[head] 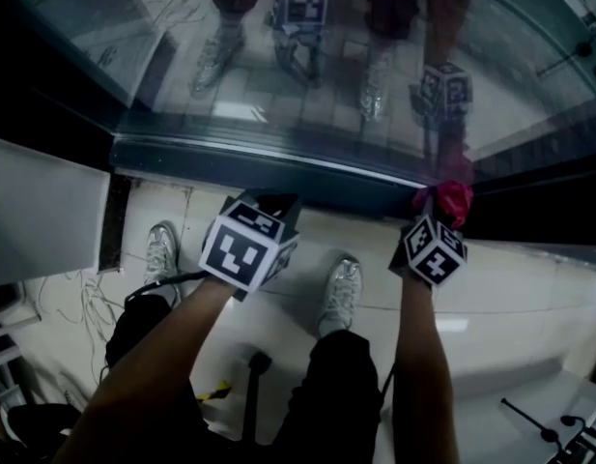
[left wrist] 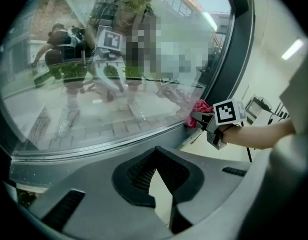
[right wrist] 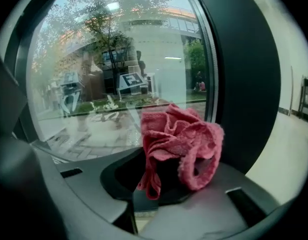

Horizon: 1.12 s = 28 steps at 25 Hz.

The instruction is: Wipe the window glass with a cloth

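Your left gripper (left wrist: pixel 154 156) has its jaws together with nothing between them. It points at the lower part of the window glass (left wrist: pixel 119 84), near the bottom frame. To its right, your right gripper (right wrist: pixel 149 193) is clamped on a crumpled red cloth (right wrist: pixel 178 139), which bunches up above the jaws. The cloth is at the bottom right corner of the pane, just beside the dark frame (right wrist: pixel 243 84). Whether it presses on the glass cannot be told.

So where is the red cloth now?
The cloth is bunched in the right gripper, on the right side of the head view, low at the window glass beside its dark frame.
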Tool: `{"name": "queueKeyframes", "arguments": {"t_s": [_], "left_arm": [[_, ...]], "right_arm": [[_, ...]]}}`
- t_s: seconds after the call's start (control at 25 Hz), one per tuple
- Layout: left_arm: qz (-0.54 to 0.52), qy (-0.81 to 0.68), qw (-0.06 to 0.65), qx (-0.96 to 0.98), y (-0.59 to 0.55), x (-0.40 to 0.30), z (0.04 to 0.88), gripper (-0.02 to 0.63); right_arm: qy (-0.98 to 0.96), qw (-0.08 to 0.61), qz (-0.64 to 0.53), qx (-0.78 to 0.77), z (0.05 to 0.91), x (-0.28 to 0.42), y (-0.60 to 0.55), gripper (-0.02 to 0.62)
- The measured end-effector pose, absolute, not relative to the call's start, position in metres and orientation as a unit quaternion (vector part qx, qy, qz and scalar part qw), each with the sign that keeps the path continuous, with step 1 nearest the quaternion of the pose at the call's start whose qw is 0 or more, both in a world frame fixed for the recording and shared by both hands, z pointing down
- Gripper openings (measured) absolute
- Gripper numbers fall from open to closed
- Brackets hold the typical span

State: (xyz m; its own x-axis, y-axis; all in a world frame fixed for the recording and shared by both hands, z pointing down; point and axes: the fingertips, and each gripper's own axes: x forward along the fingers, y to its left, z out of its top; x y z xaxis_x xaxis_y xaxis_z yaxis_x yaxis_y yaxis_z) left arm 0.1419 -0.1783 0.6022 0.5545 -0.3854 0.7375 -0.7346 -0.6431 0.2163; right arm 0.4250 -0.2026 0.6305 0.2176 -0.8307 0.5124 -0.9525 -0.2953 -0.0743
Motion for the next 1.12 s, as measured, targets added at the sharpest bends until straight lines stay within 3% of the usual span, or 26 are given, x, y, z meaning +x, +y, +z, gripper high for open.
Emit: {"name": "queueKeyframes", "arguments": {"t_s": [1.12], "left_arm": [[0.312,-0.393,0.292,0.814,-0.194,0.034,0.577,0.003]], "right_arm": [[-0.705,0.165,0.220,0.653,0.624,0.243,-0.236,0.057]]}}
